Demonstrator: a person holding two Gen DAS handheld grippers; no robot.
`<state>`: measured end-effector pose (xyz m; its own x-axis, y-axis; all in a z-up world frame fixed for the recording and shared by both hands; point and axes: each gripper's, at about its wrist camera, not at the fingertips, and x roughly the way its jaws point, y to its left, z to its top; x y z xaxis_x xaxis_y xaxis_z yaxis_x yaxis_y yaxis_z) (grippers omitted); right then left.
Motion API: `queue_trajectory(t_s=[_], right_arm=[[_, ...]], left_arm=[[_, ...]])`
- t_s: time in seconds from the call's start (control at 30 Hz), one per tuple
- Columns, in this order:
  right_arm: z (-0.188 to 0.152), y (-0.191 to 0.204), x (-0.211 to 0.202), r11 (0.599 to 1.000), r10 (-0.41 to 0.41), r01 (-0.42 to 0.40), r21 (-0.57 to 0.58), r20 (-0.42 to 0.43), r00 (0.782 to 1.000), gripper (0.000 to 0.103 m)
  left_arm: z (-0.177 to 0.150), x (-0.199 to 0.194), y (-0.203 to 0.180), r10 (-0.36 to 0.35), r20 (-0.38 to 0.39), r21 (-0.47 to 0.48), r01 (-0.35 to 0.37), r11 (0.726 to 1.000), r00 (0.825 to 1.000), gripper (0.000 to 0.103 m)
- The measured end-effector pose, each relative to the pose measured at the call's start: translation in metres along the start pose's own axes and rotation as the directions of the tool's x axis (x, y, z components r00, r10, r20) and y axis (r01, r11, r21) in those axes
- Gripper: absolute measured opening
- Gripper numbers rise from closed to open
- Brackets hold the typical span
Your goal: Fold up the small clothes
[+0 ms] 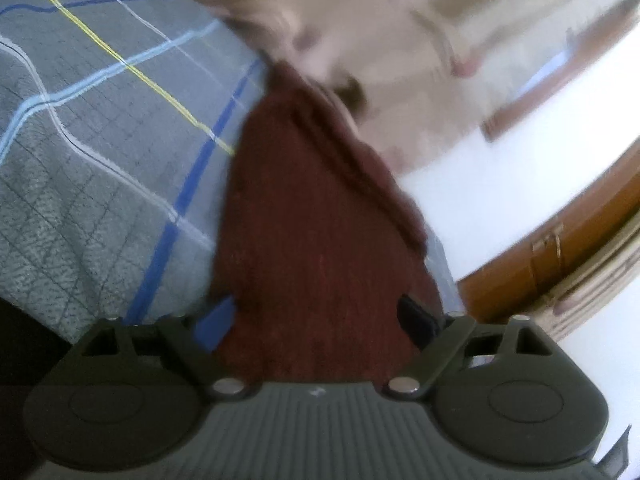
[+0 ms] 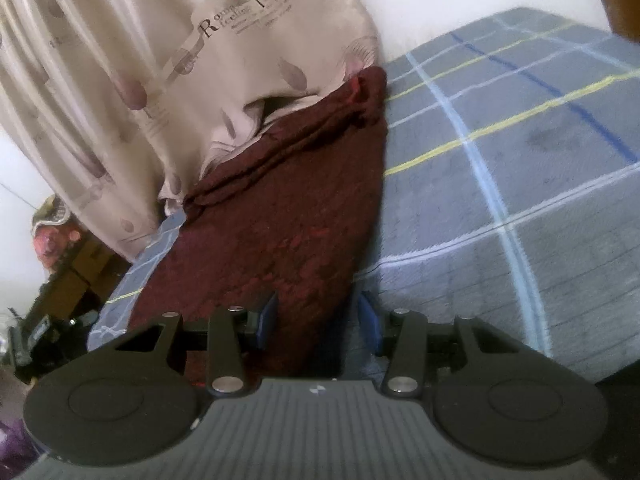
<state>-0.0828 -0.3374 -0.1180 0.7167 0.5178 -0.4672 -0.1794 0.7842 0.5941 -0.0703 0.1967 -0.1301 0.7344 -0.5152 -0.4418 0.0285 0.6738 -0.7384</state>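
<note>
Dark maroon knitted garment [image 2: 288, 216] lies folded on grey checked bedspread [image 2: 500, 168] beside beige curtain [image 2: 160, 80] | left gripper [image 1: 320, 312] spread | right gripper [image 2: 316, 316] part-spread, cloth between, unpinched | risk: withdrawing fingers snag knit, undoing fold.

From my left wrist the beige printed curtain [image 1: 400, 20] is smeared by blur, its pattern unreadable. The dark red knitted garment [image 1: 312, 240] hides my fingertips there and covers the grey checked bedspread [image 1: 100, 140] beneath. Its near end disappears behind my right jaws' housing.
</note>
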Motion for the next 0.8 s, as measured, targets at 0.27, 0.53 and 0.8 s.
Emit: queue_trajectory(t_s=[0.27,0.53,0.8], right_arm=[[-0.003,-0.011,0.007,0.99,0.097,-0.095,0.102,-0.009,0.995,0.046],[-0.001,-0.011,0.009,0.988,0.107,-0.104,0.114,-0.026,0.994,0.047],[-0.001,-0.013,0.01,0.986,0.116,-0.113,0.12,-0.019,0.993,0.047]], left_arm=[[-0.007,-0.018,0.009,-0.034,0.073,-0.034,0.036,0.999,0.997,0.094],[0.011,-0.002,0.022,-0.045,-0.073,-0.008,0.044,0.999,0.996,0.096],[0.009,0.024,0.032,-0.21,-0.151,-0.101,0.197,0.975,0.966,0.094]])
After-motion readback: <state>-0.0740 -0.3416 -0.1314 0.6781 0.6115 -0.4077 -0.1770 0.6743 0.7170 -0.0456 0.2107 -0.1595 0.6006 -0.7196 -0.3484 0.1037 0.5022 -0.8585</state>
